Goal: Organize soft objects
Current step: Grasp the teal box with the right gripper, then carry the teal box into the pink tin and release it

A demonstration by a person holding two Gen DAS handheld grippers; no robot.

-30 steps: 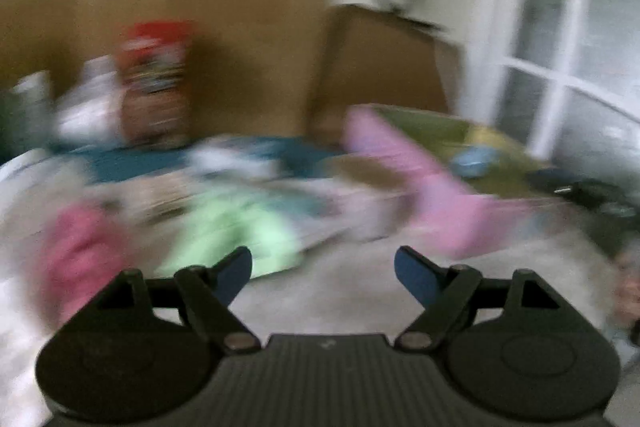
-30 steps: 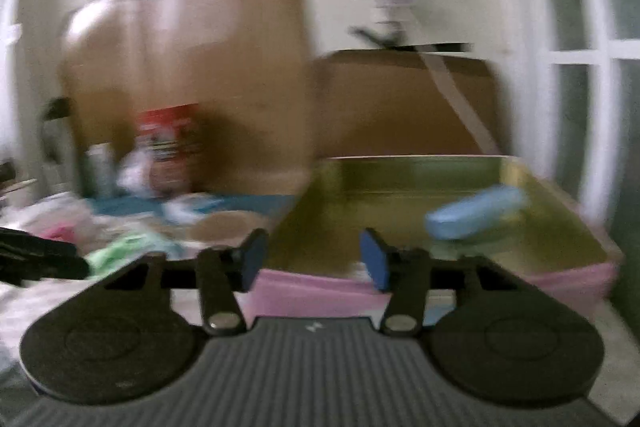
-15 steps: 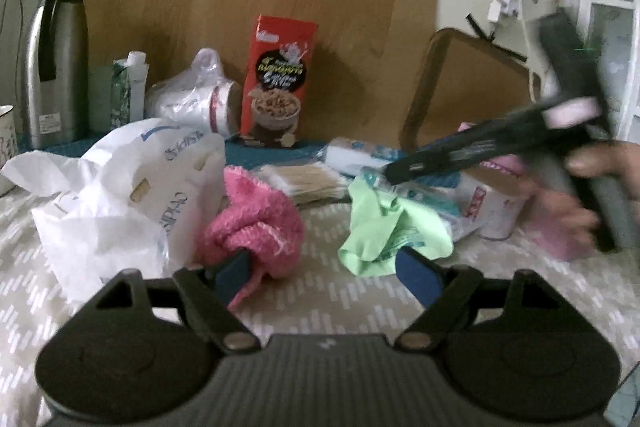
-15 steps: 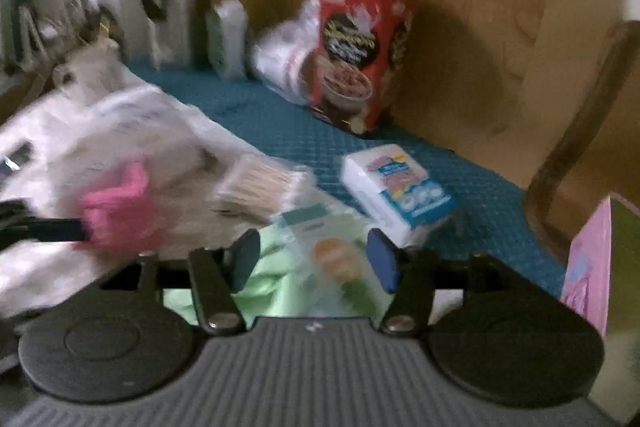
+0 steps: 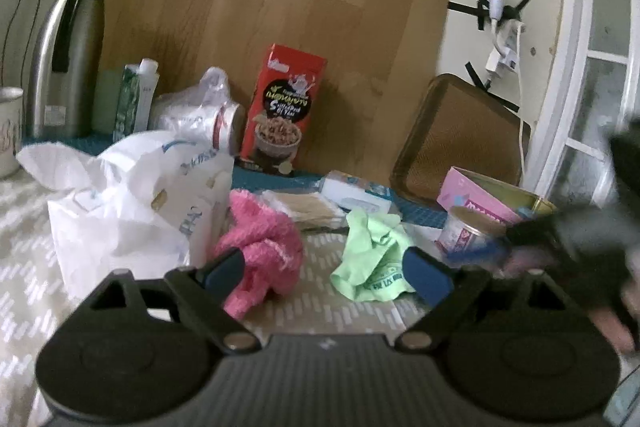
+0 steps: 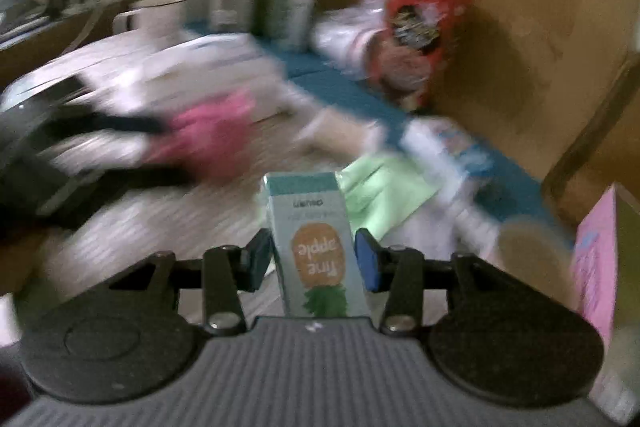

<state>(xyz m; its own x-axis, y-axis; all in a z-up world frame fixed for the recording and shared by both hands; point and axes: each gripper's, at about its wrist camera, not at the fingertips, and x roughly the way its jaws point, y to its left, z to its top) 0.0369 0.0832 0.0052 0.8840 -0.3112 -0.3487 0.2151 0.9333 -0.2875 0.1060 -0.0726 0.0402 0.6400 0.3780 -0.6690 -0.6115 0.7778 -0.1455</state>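
A fuzzy pink cloth (image 5: 260, 247) lies on the patterned tablecloth, just past my left gripper's (image 5: 326, 271) left finger. A crumpled light green cloth (image 5: 372, 259) lies ahead of the right finger. The left jaws are opening, with nothing between them. My right gripper (image 6: 313, 261) has a pale teal pineapple-print pack (image 6: 316, 247) between its closing jaws, the pads against its sides. The pack looks sharp while the background smears. In the right wrist view the pink cloth (image 6: 208, 139) and green cloth (image 6: 384, 187) are blurred beyond.
A white plastic bag (image 5: 132, 195) lies at the left. An open pink box (image 5: 480, 195) and a small cup (image 5: 468, 231) stand at the right. Along the back wall stand a red cereal box (image 5: 284, 111), a carton and a steel flask (image 5: 64, 59).
My left jaws have spread wider. The right gripper swept left across the table and dropped lower at the right of the left view. The teal pack now sits between its narrowed jaws.
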